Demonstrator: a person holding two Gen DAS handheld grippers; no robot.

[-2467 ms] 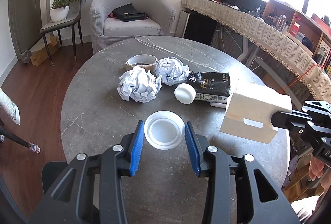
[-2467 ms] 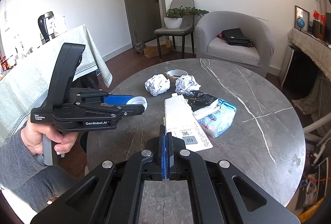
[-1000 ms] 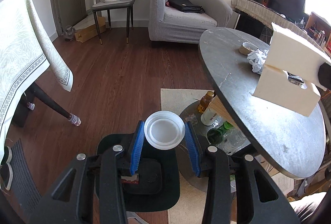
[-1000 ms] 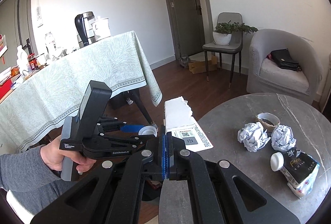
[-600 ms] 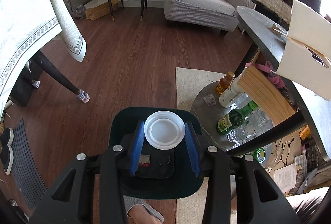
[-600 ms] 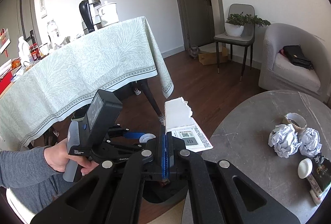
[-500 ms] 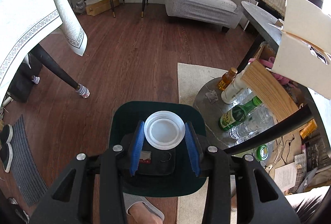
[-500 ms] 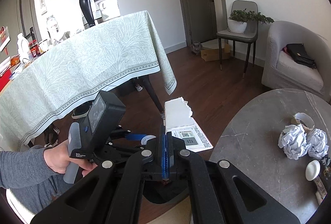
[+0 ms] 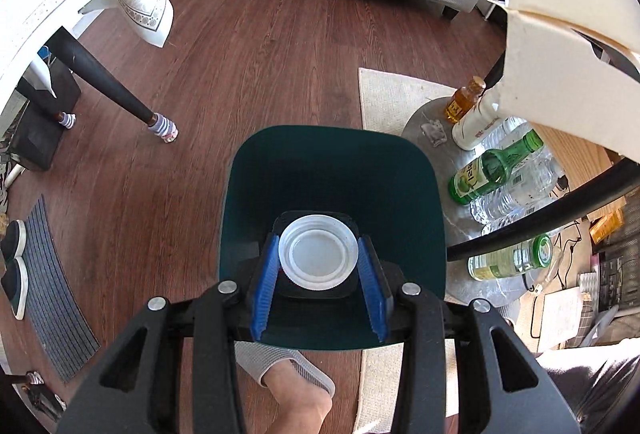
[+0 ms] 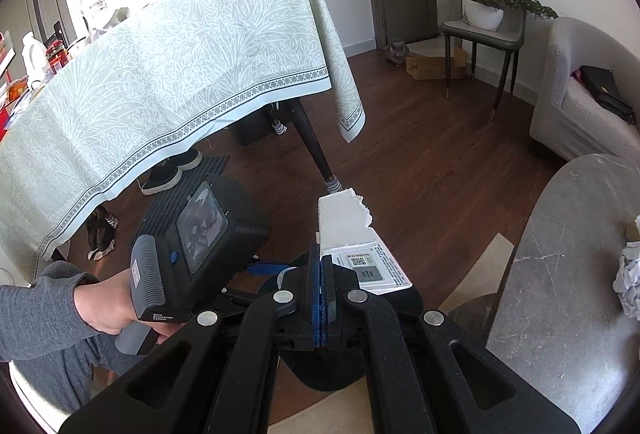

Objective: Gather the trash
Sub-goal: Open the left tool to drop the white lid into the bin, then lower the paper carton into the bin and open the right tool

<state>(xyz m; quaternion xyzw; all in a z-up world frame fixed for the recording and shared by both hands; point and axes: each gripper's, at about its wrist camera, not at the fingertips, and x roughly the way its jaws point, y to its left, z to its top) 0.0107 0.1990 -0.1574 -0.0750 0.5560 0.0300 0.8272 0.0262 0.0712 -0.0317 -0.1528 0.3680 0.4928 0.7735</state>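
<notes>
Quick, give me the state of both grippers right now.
Left gripper: shut on the round white plastic lid, over the dark green bin.
Right gripper: shut on the torn white cardboard box.

Torn white box (image 10: 352,234) between closed jaws

Your wood floor (image 9: 260,45), frame centre: dark green bin (image 9: 332,169), beige rug (image 9: 392,93) right, grey mat (image 9: 60,298) lower left.

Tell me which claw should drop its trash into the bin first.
Left. The left claw holds the white lid directly above the dark green bin; the right claw, gripping the cardboard box, sits off to the side.
</notes>
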